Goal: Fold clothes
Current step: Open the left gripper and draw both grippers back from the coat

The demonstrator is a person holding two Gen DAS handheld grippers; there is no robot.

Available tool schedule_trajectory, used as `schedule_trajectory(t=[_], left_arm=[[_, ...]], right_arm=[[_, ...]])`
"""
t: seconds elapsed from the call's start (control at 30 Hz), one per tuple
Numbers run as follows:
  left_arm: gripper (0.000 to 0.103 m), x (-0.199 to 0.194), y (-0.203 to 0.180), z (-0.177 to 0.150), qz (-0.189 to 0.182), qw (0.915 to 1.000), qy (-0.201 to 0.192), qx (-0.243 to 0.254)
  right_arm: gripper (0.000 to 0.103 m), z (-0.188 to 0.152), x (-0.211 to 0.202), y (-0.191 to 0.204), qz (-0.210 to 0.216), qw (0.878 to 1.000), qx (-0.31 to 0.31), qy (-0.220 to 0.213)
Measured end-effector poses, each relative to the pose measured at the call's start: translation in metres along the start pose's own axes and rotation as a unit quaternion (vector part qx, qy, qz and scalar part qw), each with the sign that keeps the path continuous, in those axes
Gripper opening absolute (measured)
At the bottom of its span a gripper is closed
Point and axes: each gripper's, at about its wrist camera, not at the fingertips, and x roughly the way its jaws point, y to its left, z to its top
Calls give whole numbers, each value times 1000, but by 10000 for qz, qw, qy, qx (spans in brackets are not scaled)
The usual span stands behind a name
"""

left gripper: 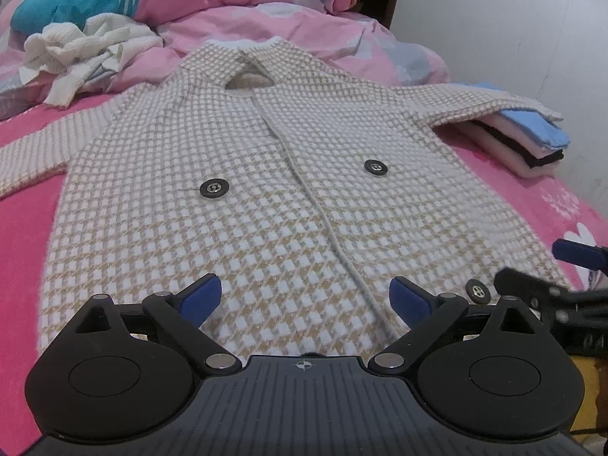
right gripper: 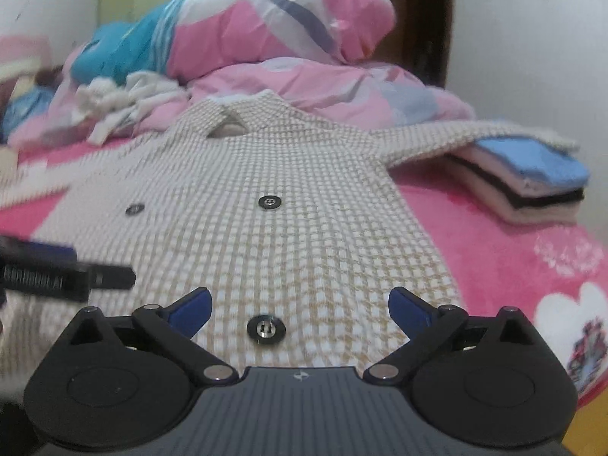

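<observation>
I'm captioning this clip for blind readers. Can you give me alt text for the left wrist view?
A beige-and-white checked jacket with dark buttons lies spread flat on a pink bed, the open left tool hovering over its hem. One sleeve drapes over a folded clothes stack; rumpled pink bedding lies behind.

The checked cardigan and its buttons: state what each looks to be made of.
Checked cardigan: a soft, fuzzy knit, likely wool or acrylic, matte; the beige and white checks blur at their edges. Buttons: dark and glossy with shiny centres, probably plastic or metal; the look leaves it open.
</observation>
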Motion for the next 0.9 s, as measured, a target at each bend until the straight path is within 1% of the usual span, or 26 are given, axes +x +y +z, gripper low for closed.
schedule_trajectory(t=[0.1,0.23,0.27,0.4,0.53,0.6,0.7,0.77,0.83,0.9], left_arm=[[97,5,-2,1,96,10000,25,7],[97,13,-5,2,211,9997,89,-3],[97,15,-6,3,233,9997,115,-1],[97,20,-9,5,300,9994,160,-14],[97,23,-12,12,332,9993,155,-55],[97,25,-12,17,337,9993,127,-74],[97,27,-15,28,326,9994,47,-103],[97,31,-19,37,295,9995,-20,-107],[97,39,-26,46,258,9996,-83,-99],[97,48,-34,53,241,9996,-99,-100]], right_arm=[[102,3,20,-5,51,9996,173,233],[103,-5,47,-5,44,9961,254,845],[103,-7,50,-5,37,9959,256,869],[103,-13,48,-8,48,9965,357,751],[103,-17,44,-10,138,9971,270,704],[103,-15,44,-11,178,9965,233,779],[103,-1,40,-21,374,9950,416,827],[103,12,29,-33,544,9953,557,583],[103,32,16,-53,650,9953,677,244],[103,52,9,-77,650,9946,805,-42]])
